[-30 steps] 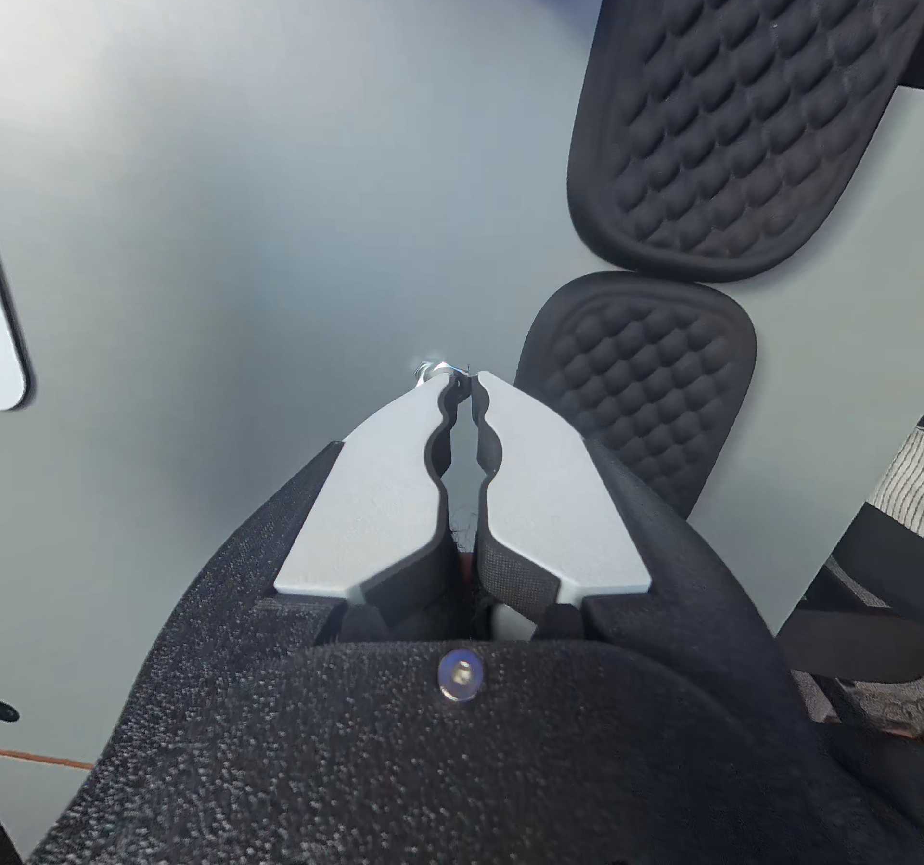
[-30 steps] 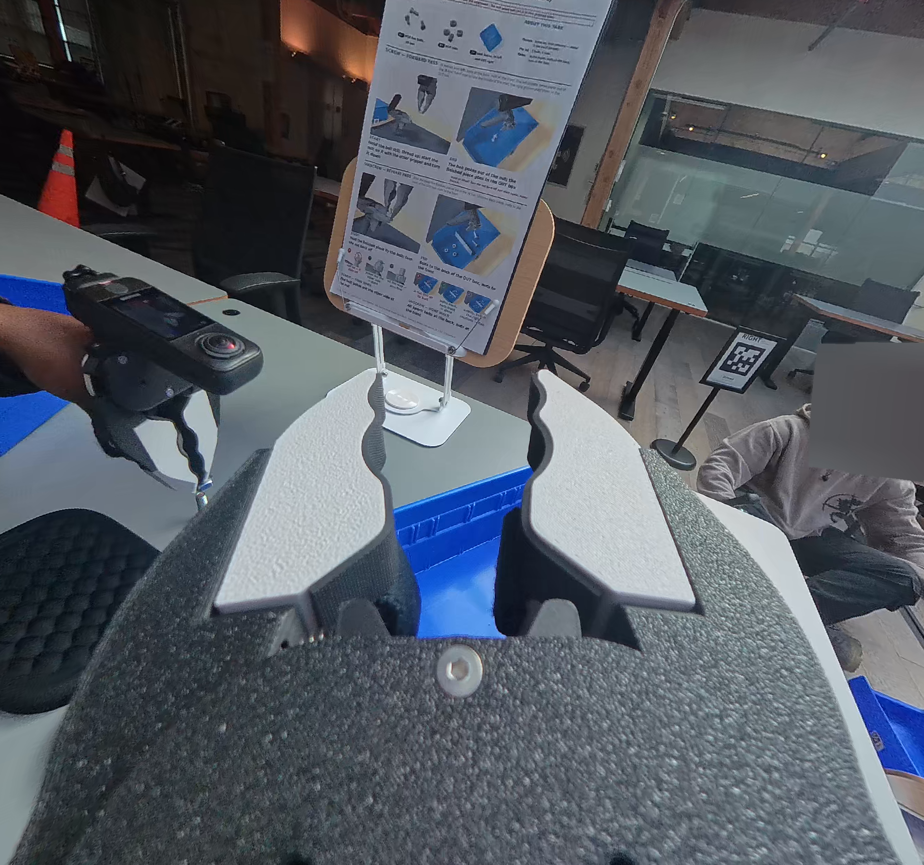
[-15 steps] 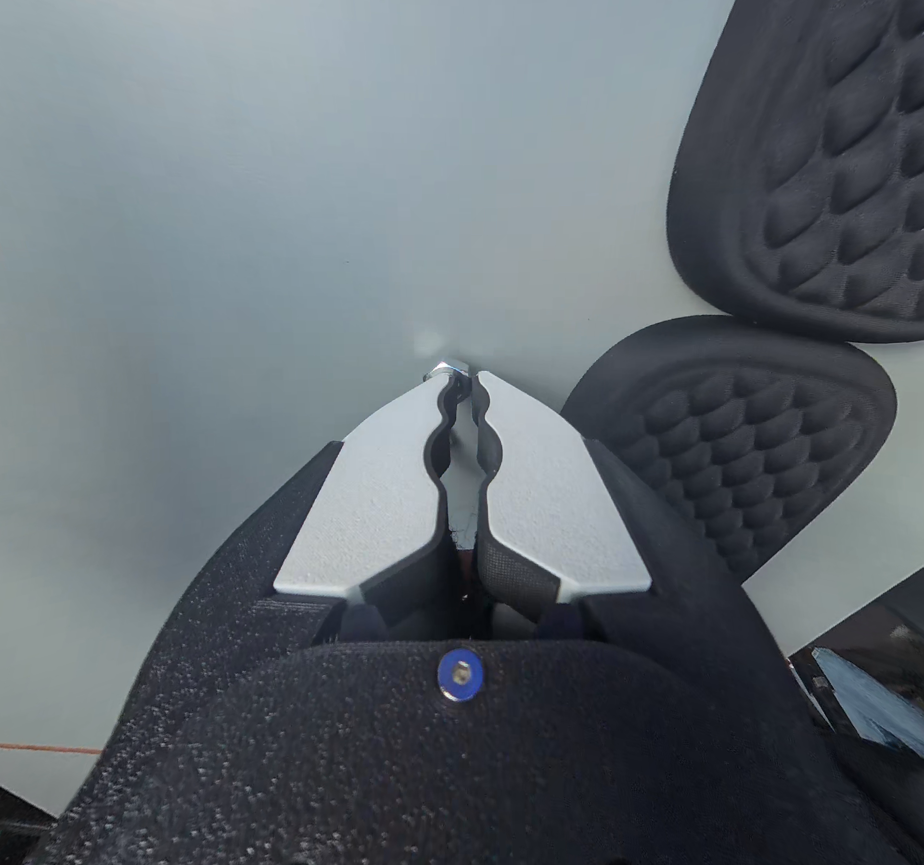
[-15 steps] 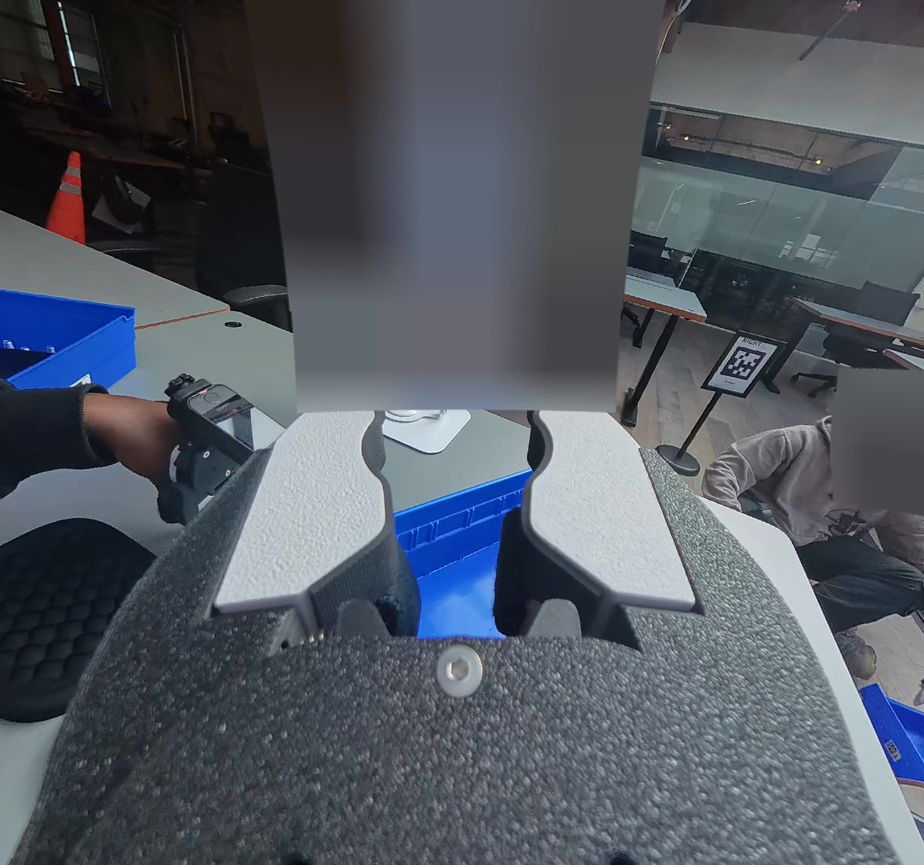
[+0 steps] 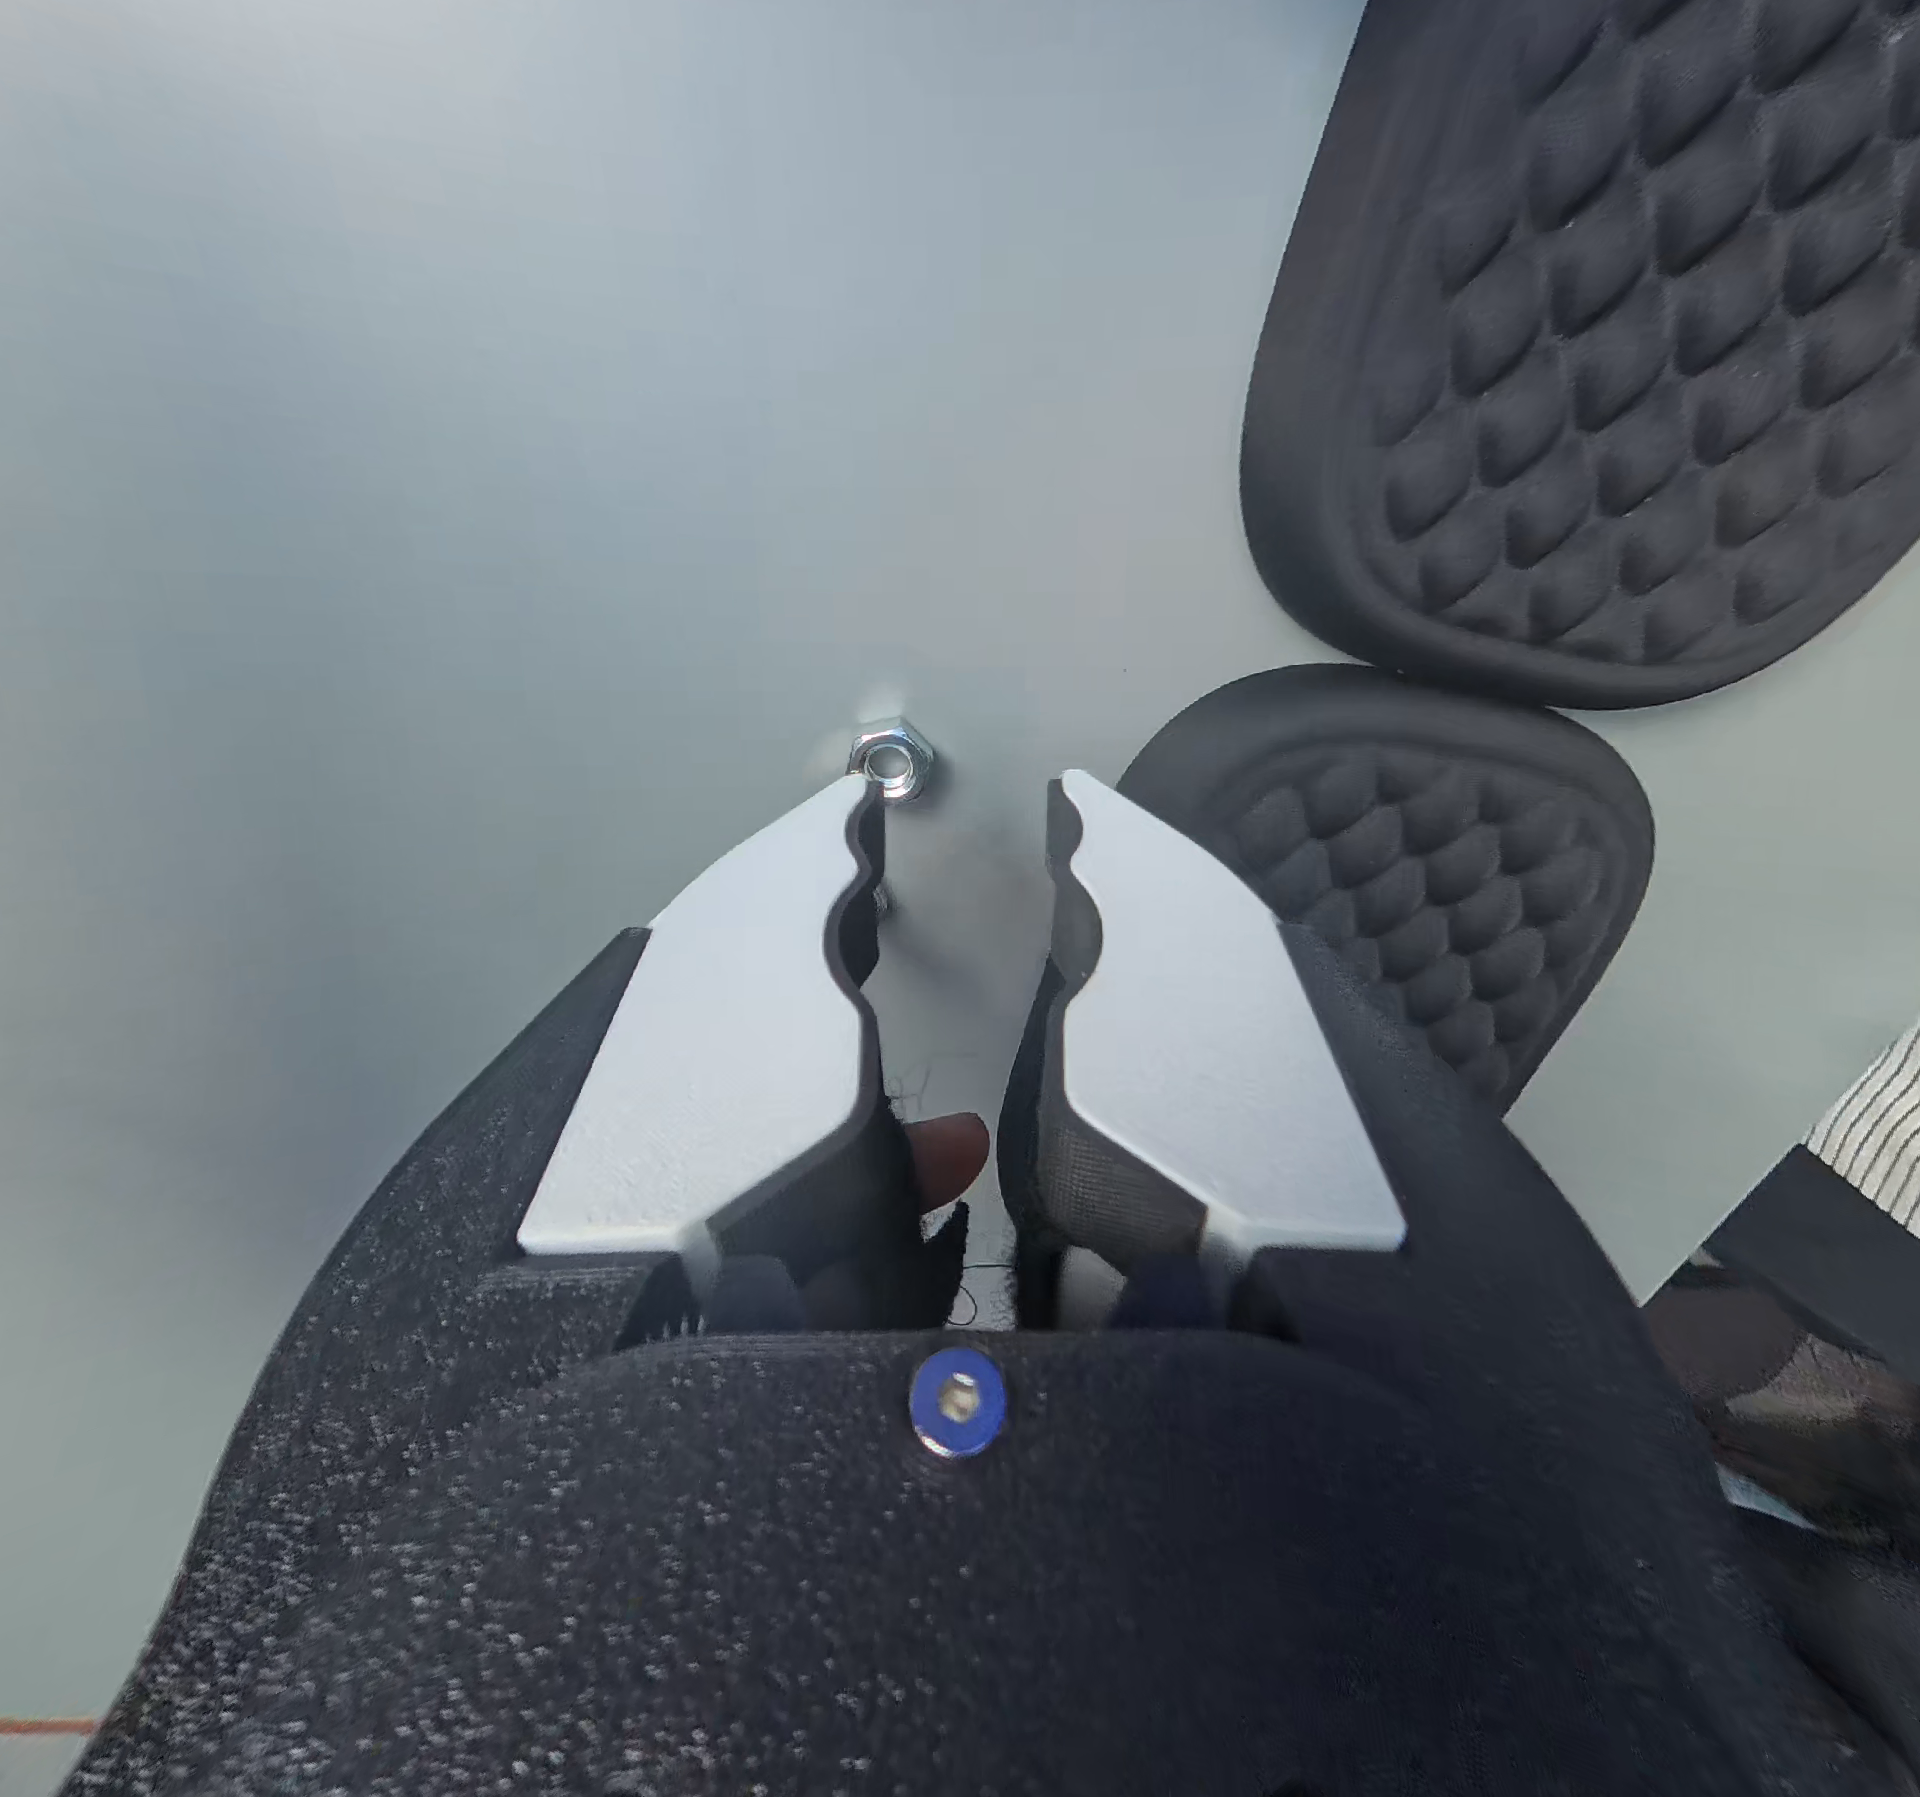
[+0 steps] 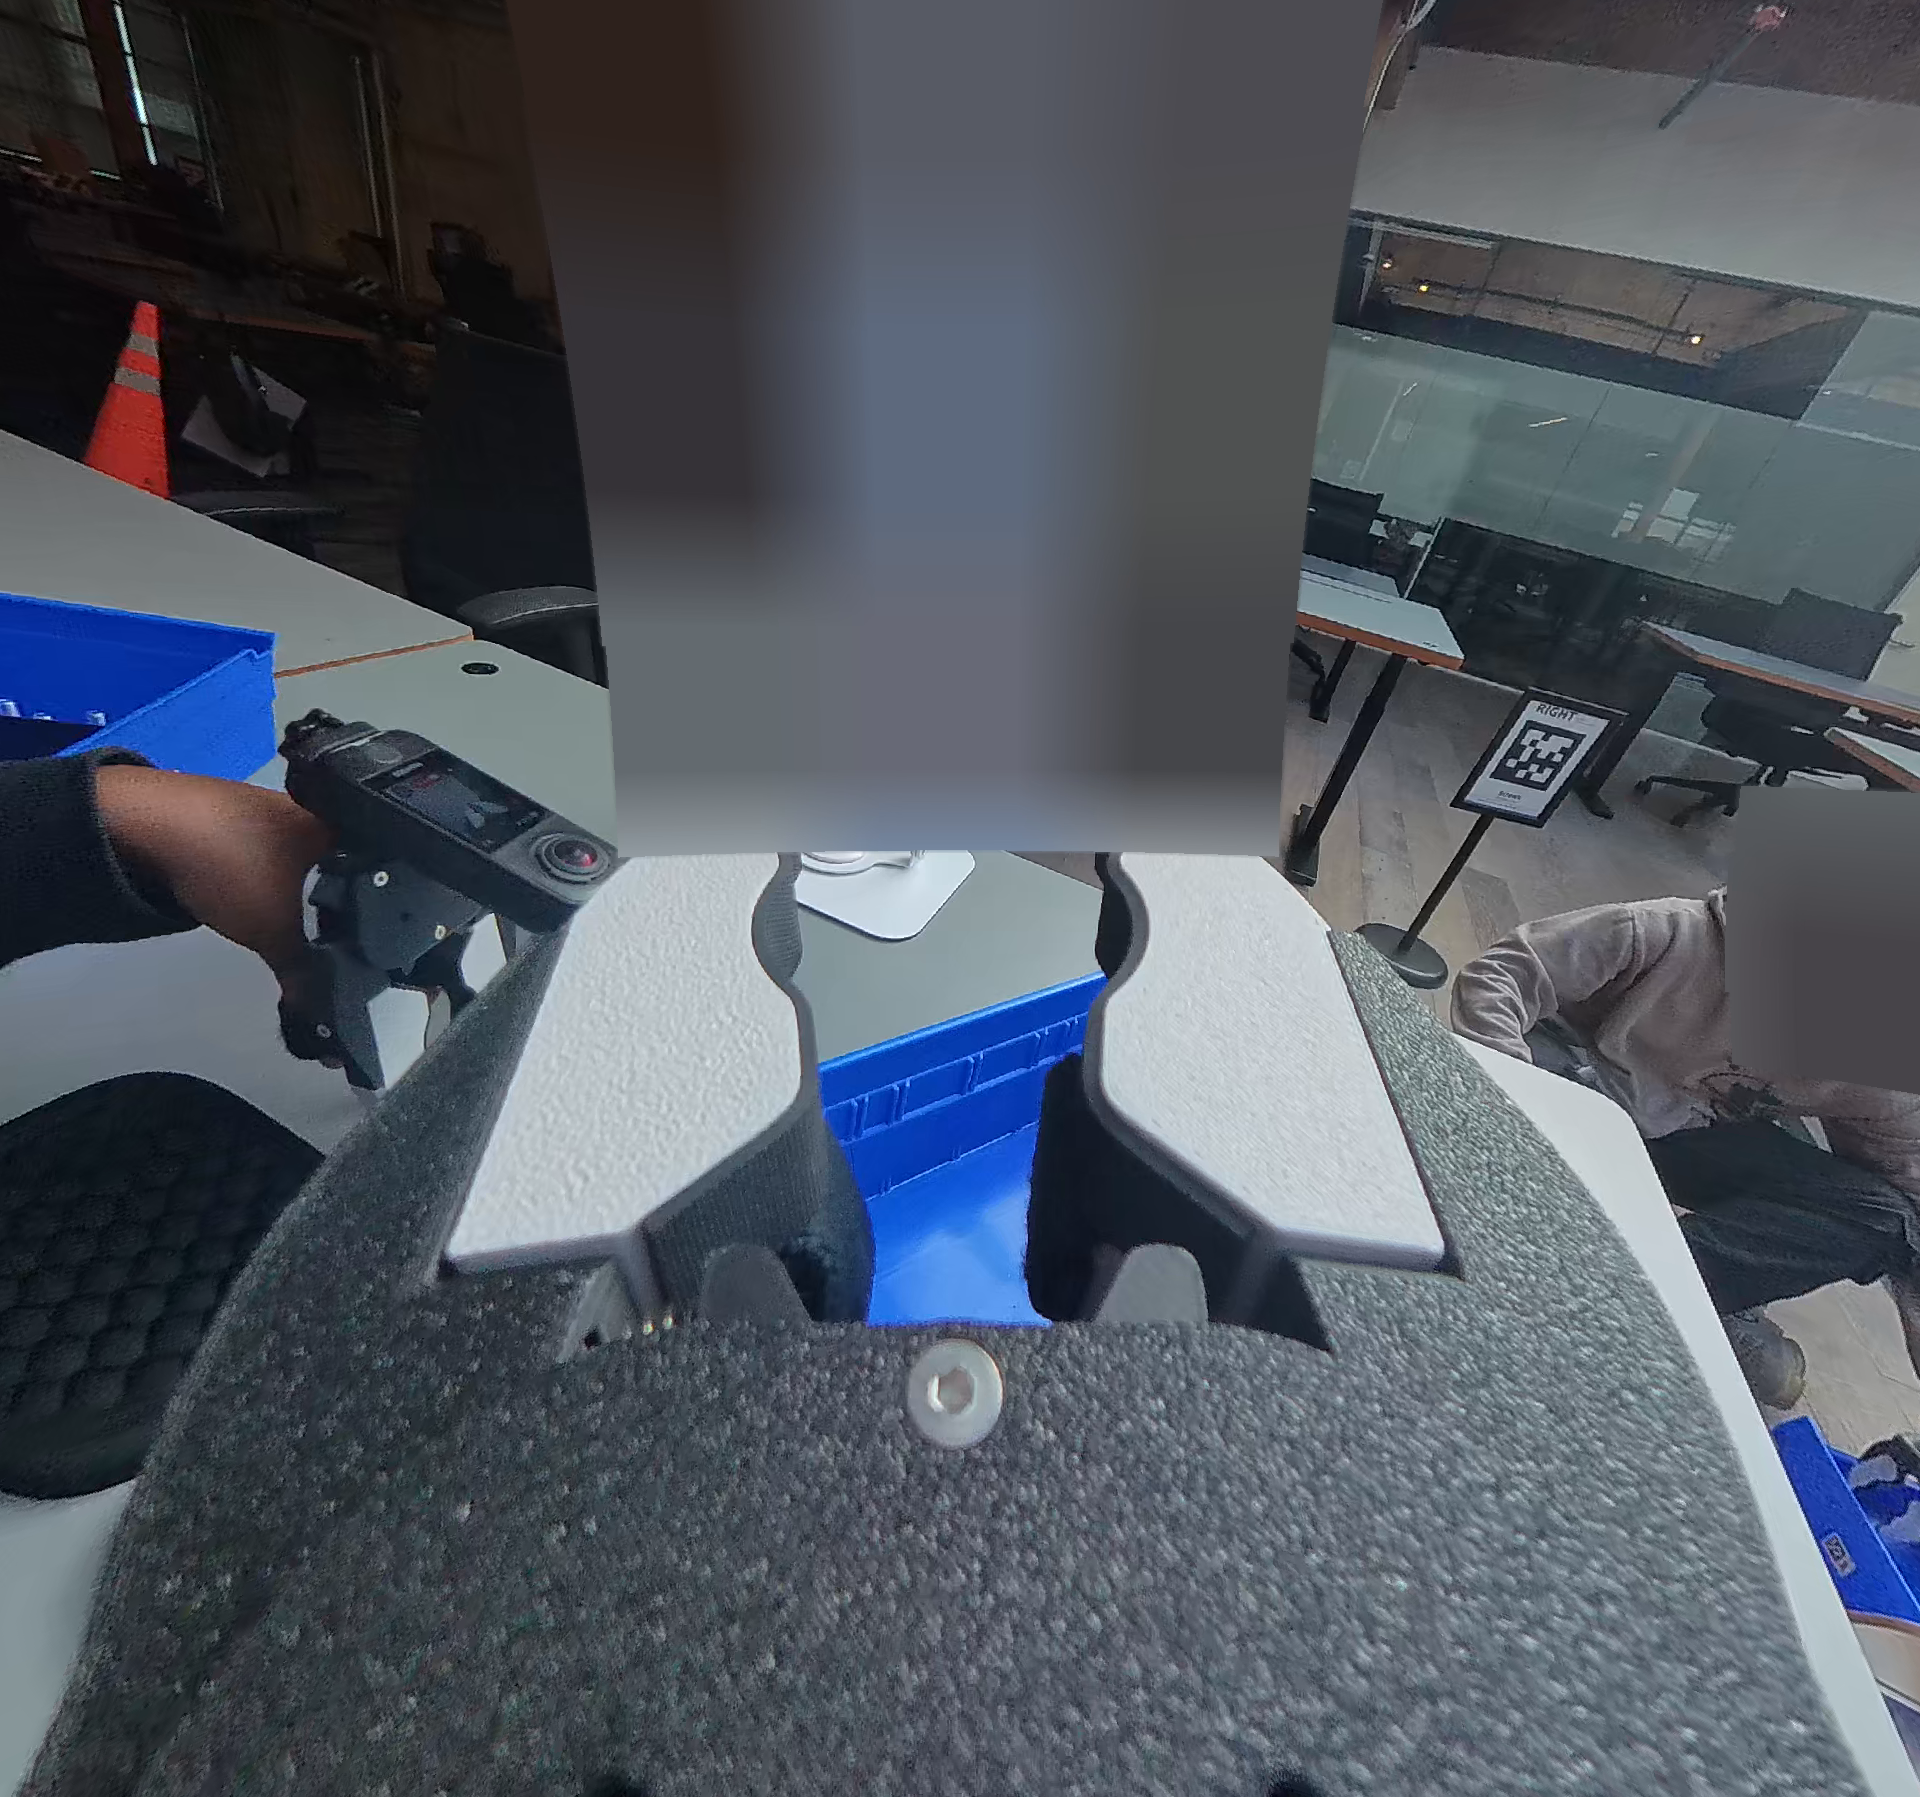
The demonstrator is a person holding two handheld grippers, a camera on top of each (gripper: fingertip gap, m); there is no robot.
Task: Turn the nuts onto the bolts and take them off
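A small silver hex nut (image 5: 891, 763) lies flat on the grey table (image 5: 468, 397), right at the tip of my left gripper's left finger. My left gripper (image 5: 961, 791) is open and empty, just above the table. It also shows in the right wrist view (image 6: 405, 1041), held low over the table by a hand. My right gripper (image 6: 945, 874) is open and empty, raised above a blue bin (image 6: 935, 1093). I see no bolt.
Two black dimpled pads (image 5: 1621, 293) (image 5: 1423, 864) lie right of the left gripper. A second blue bin (image 6: 135, 677) stands at the far left. A stand base (image 6: 883, 890) sits behind the near bin. A seated person (image 6: 1662, 1072) is beyond the table's right edge. My right fingertips sit around 40 cm from my left ones.
My left gripper has opened and let go of the nut, which now lies on the table. It came down to the table over the last second. The right gripper has barely moved.
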